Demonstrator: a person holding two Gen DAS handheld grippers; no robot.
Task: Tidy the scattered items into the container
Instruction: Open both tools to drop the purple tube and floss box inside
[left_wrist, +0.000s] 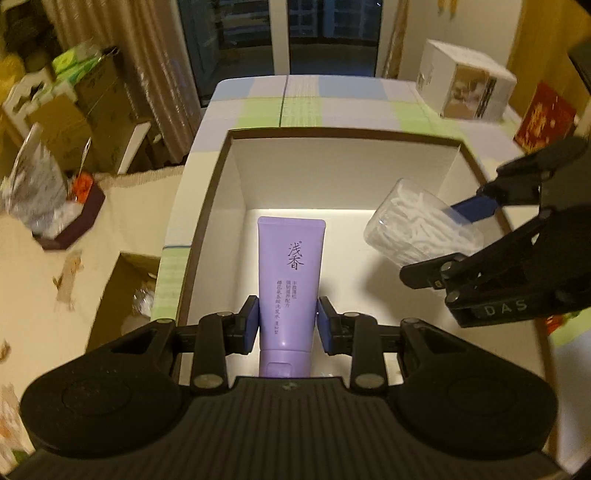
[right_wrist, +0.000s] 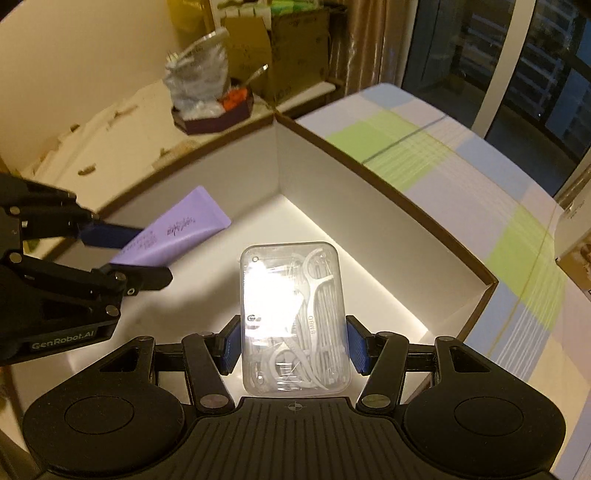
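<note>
A purple tube (left_wrist: 290, 266) with dark printed characters hangs over the open white box with a brown rim (left_wrist: 332, 162), and my left gripper (left_wrist: 288, 321) is shut on its lower part with both blue pads. From the right wrist view the tube (right_wrist: 181, 229) tilts inside the box (right_wrist: 332, 192), held by the left gripper (right_wrist: 151, 254). My right gripper (right_wrist: 293, 343) is shut on a clear case of white floss picks (right_wrist: 295, 295), above the lit box floor. In the left wrist view that case (left_wrist: 406, 218) and the right gripper (left_wrist: 443, 240) sit over the box's right side.
The box stands on a checked tablecloth (left_wrist: 295, 103). A white carton (left_wrist: 465, 88) and a red packet (left_wrist: 546, 118) lie at the far right. Left of the table, a dark tray with a crinkled bag (left_wrist: 70, 221) rests on a cream surface, with cardboard boxes (left_wrist: 99, 92) behind.
</note>
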